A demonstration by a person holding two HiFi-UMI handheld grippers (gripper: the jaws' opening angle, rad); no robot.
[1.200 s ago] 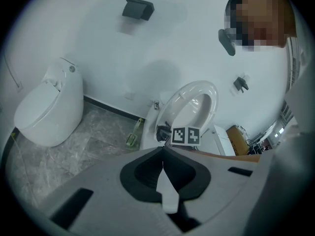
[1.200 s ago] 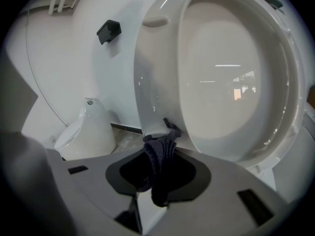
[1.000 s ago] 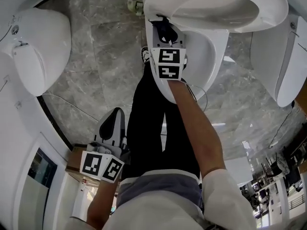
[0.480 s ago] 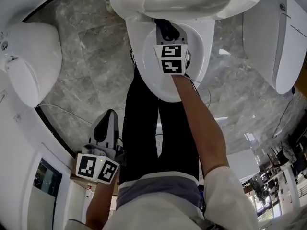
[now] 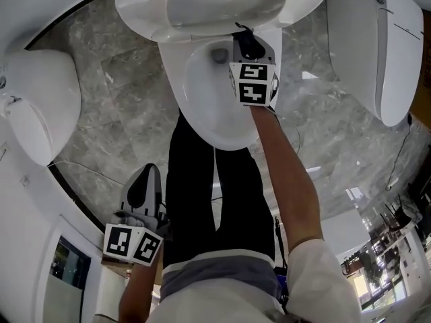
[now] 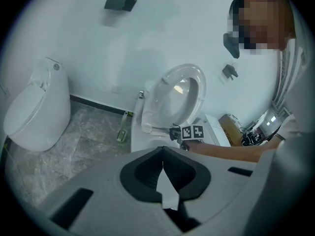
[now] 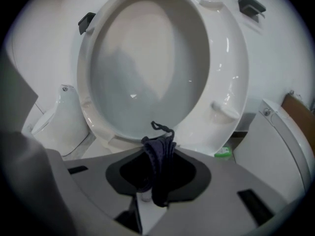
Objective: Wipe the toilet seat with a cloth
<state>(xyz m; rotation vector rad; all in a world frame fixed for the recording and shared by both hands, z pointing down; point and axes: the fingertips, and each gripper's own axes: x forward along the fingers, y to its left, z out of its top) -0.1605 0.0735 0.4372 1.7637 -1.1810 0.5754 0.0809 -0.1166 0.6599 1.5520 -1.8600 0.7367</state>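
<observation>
The white toilet's seat stands raised over the bowl. My right gripper is shut on a dark blue cloth at the back right of the bowl rim, just below the raised seat. In the right gripper view the cloth hangs bunched between the jaws of the right gripper, and the seat ring fills the view ahead. My left gripper hangs low at the left beside the person's leg, shut and empty. From the left gripper I see the toilet ahead.
A second toilet stands at the left and a third at the right on the grey marble floor. The person's black trousers stand against the bowl's front. A cardboard box and cables lie by the wall.
The right gripper with the cloth has slid from the bowl's left side across its back to the right side. The left gripper has stayed low at the left, still shut.
</observation>
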